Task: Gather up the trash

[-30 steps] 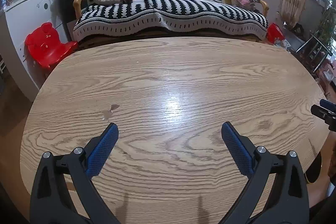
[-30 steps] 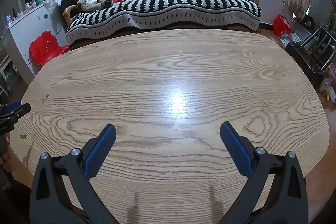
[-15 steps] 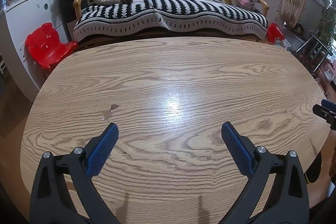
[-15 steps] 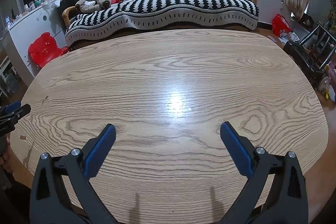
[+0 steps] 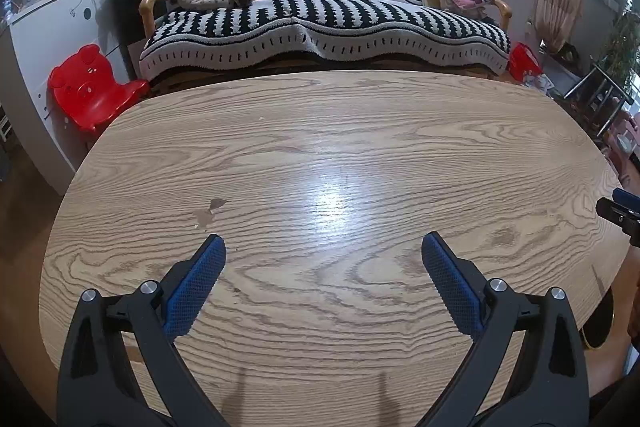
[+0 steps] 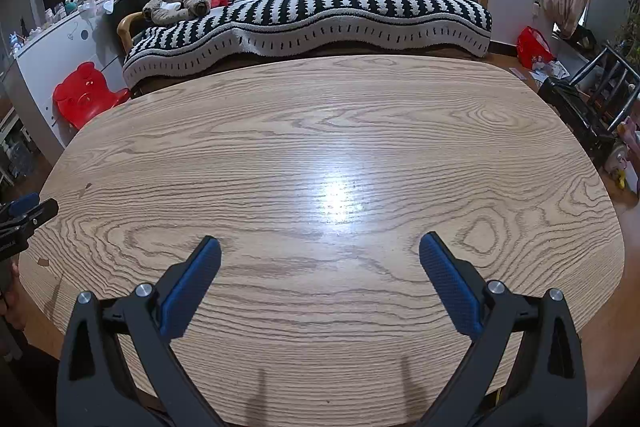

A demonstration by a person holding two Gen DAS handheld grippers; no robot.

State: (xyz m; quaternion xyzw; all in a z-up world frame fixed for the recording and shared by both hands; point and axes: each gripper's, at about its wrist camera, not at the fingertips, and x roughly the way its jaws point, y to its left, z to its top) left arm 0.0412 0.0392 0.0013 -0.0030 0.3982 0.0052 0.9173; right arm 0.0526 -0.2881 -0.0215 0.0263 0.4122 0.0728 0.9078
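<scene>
My left gripper (image 5: 323,247) is open and empty above the near part of an oval wooden table (image 5: 360,131). My right gripper (image 6: 320,245) is open and empty above the same table (image 6: 360,115). No trash lies on the tabletop; only a small brown stain (image 5: 210,209) marks it ahead of the left gripper. The right gripper's tip (image 5: 618,209) shows at the right edge of the left wrist view, and the left gripper's tip (image 6: 24,213) shows at the left edge of the right wrist view.
A black-and-white striped sofa (image 5: 320,23) stands behind the table. A red child's chair (image 5: 90,87) and a white cabinet (image 5: 52,27) are at the left. A red bag (image 6: 534,47) and a black metal rack (image 6: 596,99) are on the floor at the right.
The right wrist view has drifted slightly, with the table edge sliding a little. The left gripper has stayed almost still. Both grippers stay open.
</scene>
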